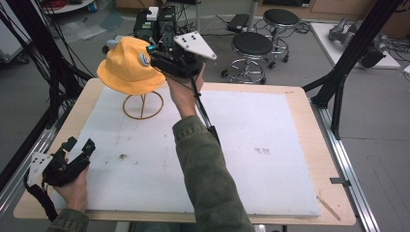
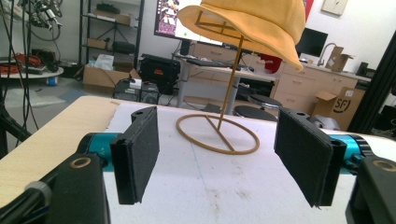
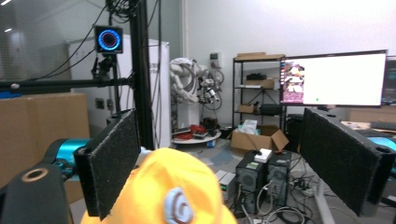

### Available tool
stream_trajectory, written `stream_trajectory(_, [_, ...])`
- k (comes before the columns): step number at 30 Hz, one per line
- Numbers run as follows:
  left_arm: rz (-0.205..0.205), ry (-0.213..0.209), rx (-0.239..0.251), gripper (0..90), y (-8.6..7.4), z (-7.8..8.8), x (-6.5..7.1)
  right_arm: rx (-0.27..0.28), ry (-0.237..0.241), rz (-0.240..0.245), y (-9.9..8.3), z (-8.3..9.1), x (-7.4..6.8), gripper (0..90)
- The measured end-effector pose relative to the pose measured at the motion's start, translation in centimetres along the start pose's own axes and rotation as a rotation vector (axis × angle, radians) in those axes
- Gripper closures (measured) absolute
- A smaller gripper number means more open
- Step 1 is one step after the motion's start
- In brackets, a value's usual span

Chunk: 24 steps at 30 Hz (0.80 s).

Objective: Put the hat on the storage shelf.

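Overhead, my right gripper (image 1: 153, 54) hangs at the crown of the yellow fabric bucket hat (image 1: 126, 66), jaws spread wide, gripping nothing. The hat sits atop a thin tan wire stand (image 1: 142, 105) at the far left of the white foam-topped desk (image 1: 270, 159). Left gripper (image 1: 80, 146) low near the desk's front-left corner, jaws wide, empty.

left gripper (image 2: 229, 158): jaws wide apart, nothing between them | yellow hat (image 2: 254, 21): sits atop a thin stand (image 2: 218, 133), ring base flat on the white mat (image 2: 210, 186), beyond the jaws | wooden table (image 2: 51, 135) edge at left | monitor (image 2: 170, 21) behind
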<state>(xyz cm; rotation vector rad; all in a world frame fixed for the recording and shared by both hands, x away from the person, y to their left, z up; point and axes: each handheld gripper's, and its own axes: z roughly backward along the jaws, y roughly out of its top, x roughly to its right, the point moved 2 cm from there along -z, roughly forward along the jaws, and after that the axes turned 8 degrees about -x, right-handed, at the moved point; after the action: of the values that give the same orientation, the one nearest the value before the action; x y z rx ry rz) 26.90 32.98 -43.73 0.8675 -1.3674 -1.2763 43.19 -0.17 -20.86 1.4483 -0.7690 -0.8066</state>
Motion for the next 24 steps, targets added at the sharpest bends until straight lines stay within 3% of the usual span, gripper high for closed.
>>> stream_trajectory(1, [-0.001,0.0,0.0,31.1,0.0,0.0,0.0,0.006,-0.012,-0.002,0.3,1.0,1.0,11.9])
stream_trajectory(16, [-0.029,-0.006,0.0,31.0,-0.1,0.3,0.6,0.079,-0.078,-0.061,0.9,7.1,5.8,12.0])
stream_trajectory(24, [-0.041,-0.004,-0.001,31.0,-0.1,0.4,0.7,0.064,-0.134,-0.063,-0.6,10.0,8.5,12.1])
